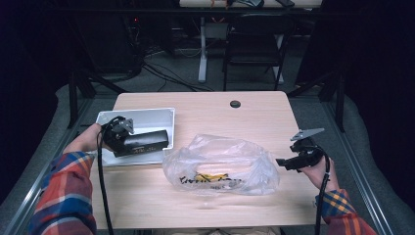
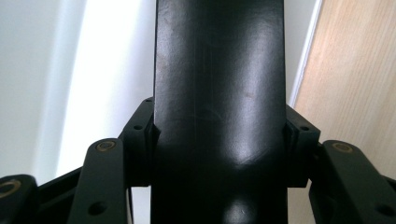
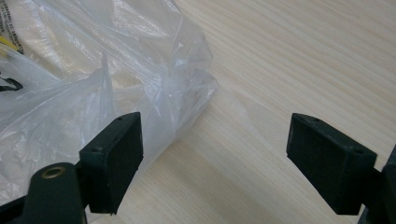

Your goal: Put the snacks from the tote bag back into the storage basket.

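Nearest the camera in the high view, two forearms in plaid sleeves (image 1: 63,191) come in from the bottom edge, each hand holding a claw, with a black cable trailing down from each

The right claw (image 1: 284,162) hangs just above the table (image 1: 215,205) at its right side, pointing left toward a clear plastic bag (image 1: 220,166). In the right gripper view its two black pads (image 3: 114,158) stand spread wide with bare wood between them; the bag's crumpled edge lies just beside the left pad, and whether it touches that pad cannot be told. A grey three-cornered plate rides on top of this claw

The bag lies on the middle of the table, puffed and wrinkled, with yellow and black printing showing through it near the bottom. It sits between the two claws, just right of a white tray (image 1: 147,117)

The left claw (image 1: 169,139) is over the tray at the table's left side, pinching a long black box (image 1: 142,143). The box lies level, its length running left to right, inside the tray's outline; whether it rests on the tray floor cannot be told. In the left gripper view the box (image 2: 219,93) runs straight up the middle, glossy and dark, with the pads pressed against its two sides, the white tray behind it and a strip of wood at the right

Farther off, a small dark round cap (image 1: 235,104) sits in the tabletop near its far edge. Beyond the table stand a dark chair (image 1: 254,44) and a white desk leg on the grey floor
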`<state>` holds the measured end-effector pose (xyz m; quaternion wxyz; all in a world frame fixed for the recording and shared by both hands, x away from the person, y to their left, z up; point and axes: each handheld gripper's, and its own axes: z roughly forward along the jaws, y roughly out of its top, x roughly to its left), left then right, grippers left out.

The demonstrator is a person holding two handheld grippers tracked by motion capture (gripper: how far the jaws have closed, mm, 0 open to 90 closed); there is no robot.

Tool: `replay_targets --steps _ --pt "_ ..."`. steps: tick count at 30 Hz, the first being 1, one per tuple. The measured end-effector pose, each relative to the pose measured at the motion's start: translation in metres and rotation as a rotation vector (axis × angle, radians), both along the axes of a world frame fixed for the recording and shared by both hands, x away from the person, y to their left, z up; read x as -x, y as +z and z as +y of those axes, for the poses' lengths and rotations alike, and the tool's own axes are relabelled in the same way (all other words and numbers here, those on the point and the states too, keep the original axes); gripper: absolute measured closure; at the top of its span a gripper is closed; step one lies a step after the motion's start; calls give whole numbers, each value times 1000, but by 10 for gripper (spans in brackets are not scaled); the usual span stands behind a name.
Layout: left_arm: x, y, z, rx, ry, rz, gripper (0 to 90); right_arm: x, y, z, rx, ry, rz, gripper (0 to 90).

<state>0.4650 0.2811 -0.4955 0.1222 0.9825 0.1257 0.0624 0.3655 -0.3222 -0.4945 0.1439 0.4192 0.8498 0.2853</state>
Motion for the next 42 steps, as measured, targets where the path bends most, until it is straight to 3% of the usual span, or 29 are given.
replay_targets --steps 8,11,15,22,25,31,34,38,42 --pt "-4 -10 -1 31 -10 11 433 0 0 0 4 -1 0 180" --pt "-5 -17 -1 7 -19 23 432 0 0 0 7 -2 0 180" --pt "-5 -23 1 31 -8 30 429 0 -1 0 5 -4 -1 180" --pt "-5 -29 2 5 18 53 410 0 -1 0 1 -1 1 180" --pt "-4 -28 4 13 43 49 371 0 0 0 6 -4 -1 180" --pt "-3 -24 5 -3 99 49 188 0 0 0 11 -4 -2 180" --pt "-3 -19 6 8 119 68 133 0 0 0 7 -1 -1 180" --pt "-2 -11 8 49 161 105 53 0 0 0 5 -2 -2 180" --pt "1 1 16 162 221 70 49 -1 1 -1 2 -5 -6 179"
